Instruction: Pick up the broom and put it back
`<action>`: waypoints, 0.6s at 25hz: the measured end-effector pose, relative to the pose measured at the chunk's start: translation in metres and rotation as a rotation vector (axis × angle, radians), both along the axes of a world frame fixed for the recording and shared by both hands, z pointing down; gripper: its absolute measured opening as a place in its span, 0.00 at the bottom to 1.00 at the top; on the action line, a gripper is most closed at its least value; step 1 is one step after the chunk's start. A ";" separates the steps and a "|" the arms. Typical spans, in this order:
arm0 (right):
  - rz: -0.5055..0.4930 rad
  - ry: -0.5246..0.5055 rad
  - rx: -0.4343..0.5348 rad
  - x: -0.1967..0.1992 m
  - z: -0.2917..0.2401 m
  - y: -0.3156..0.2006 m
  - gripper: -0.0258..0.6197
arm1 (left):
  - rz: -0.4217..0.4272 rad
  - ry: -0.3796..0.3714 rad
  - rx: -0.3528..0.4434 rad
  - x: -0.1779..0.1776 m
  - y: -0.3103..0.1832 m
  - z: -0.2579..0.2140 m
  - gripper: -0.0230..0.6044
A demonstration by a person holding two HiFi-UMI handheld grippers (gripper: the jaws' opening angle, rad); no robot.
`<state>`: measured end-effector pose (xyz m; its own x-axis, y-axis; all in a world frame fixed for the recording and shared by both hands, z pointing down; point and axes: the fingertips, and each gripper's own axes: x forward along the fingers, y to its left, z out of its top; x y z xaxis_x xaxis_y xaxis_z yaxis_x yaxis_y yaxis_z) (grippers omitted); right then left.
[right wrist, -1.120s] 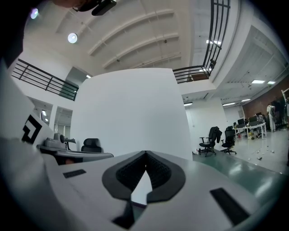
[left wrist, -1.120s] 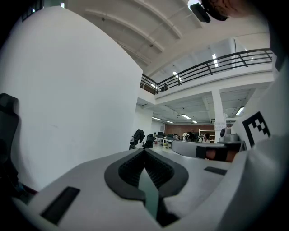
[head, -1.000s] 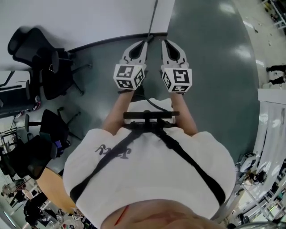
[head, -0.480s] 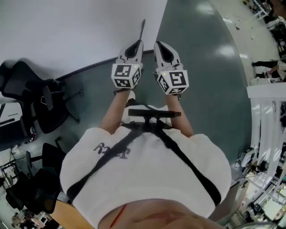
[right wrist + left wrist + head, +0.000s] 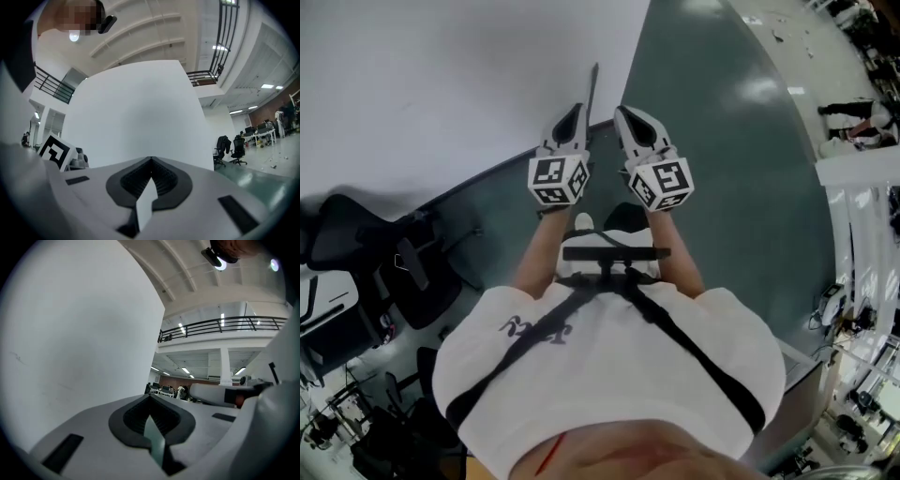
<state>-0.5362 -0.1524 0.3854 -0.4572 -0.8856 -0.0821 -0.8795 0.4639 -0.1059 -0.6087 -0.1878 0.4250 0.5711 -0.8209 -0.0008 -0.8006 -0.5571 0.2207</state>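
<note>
A white short-sleeved T-shirt (image 5: 609, 375) carries a dark print (image 5: 534, 325) on the left chest and is crossed by black harness straps (image 5: 684, 337). The left gripper (image 5: 577, 109) and right gripper (image 5: 623, 112) have white shells, each with a black-and-white marker cube (image 5: 558, 180) at its near end.

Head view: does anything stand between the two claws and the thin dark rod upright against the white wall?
Nothing visible does. The thin dark rod, probably the broom's handle, rises along the white wall just beyond the tip of the left claw, with the right claw alongside. Its lower end is hidden behind the left claw.
</note>
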 end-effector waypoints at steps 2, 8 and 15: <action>0.024 -0.002 -0.037 0.008 0.014 -0.011 0.05 | 0.019 -0.025 -0.024 0.009 -0.010 0.012 0.05; 0.041 0.047 -0.139 0.031 0.055 -0.053 0.05 | 0.020 -0.092 -0.104 0.027 -0.045 0.049 0.05; 0.042 0.107 -0.298 0.041 0.135 -0.129 0.05 | -0.008 -0.106 -0.230 0.019 -0.101 0.104 0.05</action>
